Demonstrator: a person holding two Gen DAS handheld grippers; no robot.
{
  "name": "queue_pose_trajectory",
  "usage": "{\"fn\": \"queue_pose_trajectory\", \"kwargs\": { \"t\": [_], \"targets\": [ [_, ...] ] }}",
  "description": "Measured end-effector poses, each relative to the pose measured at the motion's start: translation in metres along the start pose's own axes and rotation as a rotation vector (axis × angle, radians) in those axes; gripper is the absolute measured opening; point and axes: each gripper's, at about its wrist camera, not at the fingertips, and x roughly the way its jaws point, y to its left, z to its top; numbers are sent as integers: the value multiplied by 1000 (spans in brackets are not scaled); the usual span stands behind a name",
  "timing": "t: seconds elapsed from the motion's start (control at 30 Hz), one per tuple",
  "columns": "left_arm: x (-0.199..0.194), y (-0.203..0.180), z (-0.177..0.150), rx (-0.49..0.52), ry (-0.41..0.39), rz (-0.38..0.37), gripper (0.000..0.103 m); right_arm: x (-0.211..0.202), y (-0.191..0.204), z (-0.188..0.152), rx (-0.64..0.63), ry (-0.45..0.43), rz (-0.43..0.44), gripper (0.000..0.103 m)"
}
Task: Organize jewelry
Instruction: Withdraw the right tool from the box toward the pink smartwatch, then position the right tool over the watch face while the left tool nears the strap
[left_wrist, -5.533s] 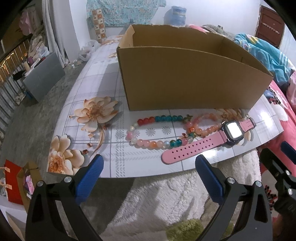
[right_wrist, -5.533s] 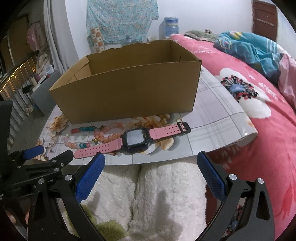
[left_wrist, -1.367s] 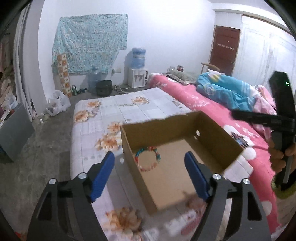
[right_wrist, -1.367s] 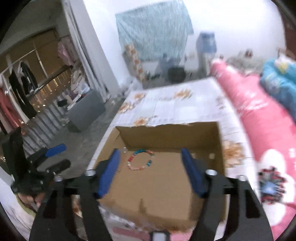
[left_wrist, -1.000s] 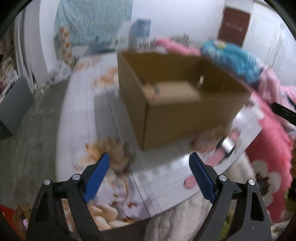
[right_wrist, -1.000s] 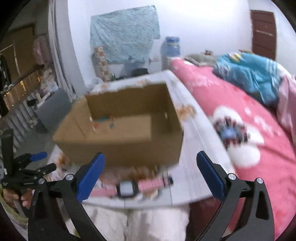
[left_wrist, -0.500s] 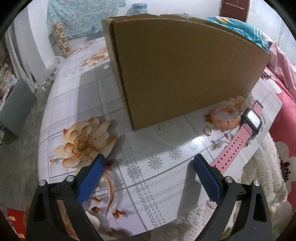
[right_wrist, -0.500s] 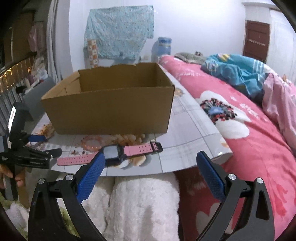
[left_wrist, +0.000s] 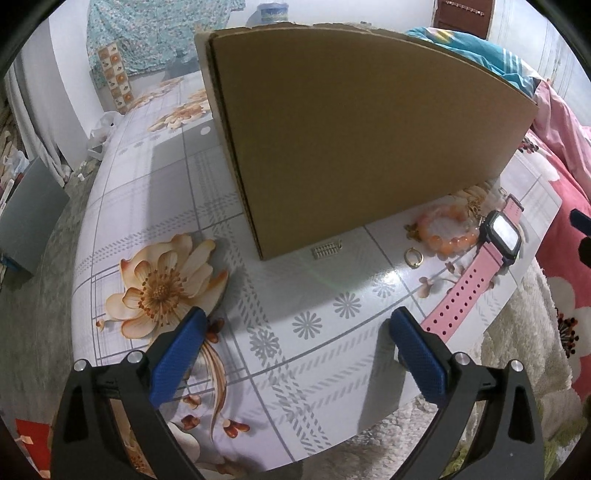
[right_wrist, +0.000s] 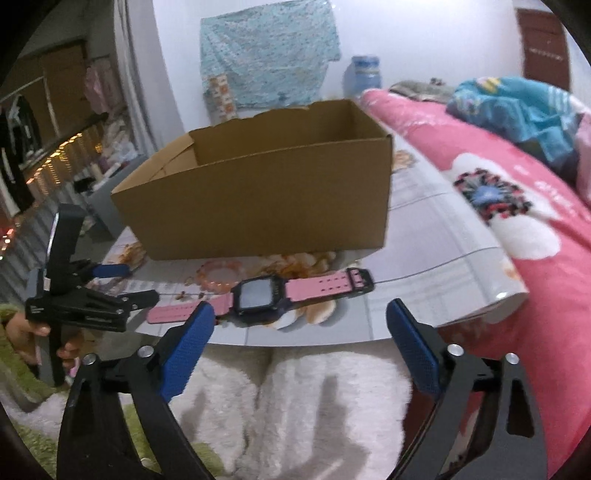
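Since the earliest views, the multicolour bead bracelet has gone from the surface; it was seen lying inside the cardboard box shortly before, so one item is judged stowed. The box interior is hidden now.

Remaining outside, right of centre in the left wrist frame: peach bead bracelet, gold ring, small comb-like clip and pink watch, all near the box front.

Left gripper and right gripper both have jaws apart and empty. The right hovers just short of the watch.
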Motion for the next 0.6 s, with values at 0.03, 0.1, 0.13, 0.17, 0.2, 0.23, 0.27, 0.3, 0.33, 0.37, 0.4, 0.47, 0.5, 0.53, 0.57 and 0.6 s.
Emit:
{"fn": "queue_pose_trajectory", "kwargs": {
  "t": [0.03,0.1,0.13,0.17,0.2,0.23,0.27,0.3,0.33,0.37,0.4,0.47,0.5,0.53,0.57,0.6],
  "targets": [
    [1,-1,-1,0,-3,2,98,3,0,1,-5,8,18,84],
    [1,-1,-1,4,-8,2,99,13,3,1,-13,28,52,80],
    [1,-1,-1,6,-5,1,99,17,4,2,-16,37,65,76],
    [1,-1,-2,11,-3,2,99,21,4,3,-18,43,73,74],
    [0,-1,-2,16,-1,9,99,25,5,4,-21,49,85,73],
    [-3,-1,-2,24,-10,33,99,27,6,5,-24,50,92,72],
    [-7,-3,-2,29,-27,41,98,28,7,6,-27,49,101,67],
    [-13,-4,-3,34,-54,33,97,30,8,7,-34,50,114,66],
    [-24,-6,-3,40,-98,-2,97,31,8,7,-37,51,118,64],
    [-33,-9,-4,50,-131,-36,96,32,8,8,-43,50,124,62],
    [-38,-12,-4,61,-152,-59,95,34,9,8,-51,53,133,60],
    [-49,-26,-5,114,-187,-108,88,37,9,9,-59,60,142,57],
    [-51,-34,-5,145,-194,-120,86,39,10,10,-64,63,146,57],
    [-51,-45,-6,187,-192,-127,79,41,10,11,-70,67,152,57],
    [-48,-56,-7,223,-183,-135,72,42,10,13,-75,71,157,57],
    [-46,-62,-8,240,-175,-144,69,44,11,15,-88,77,163,57]
  ]
}}
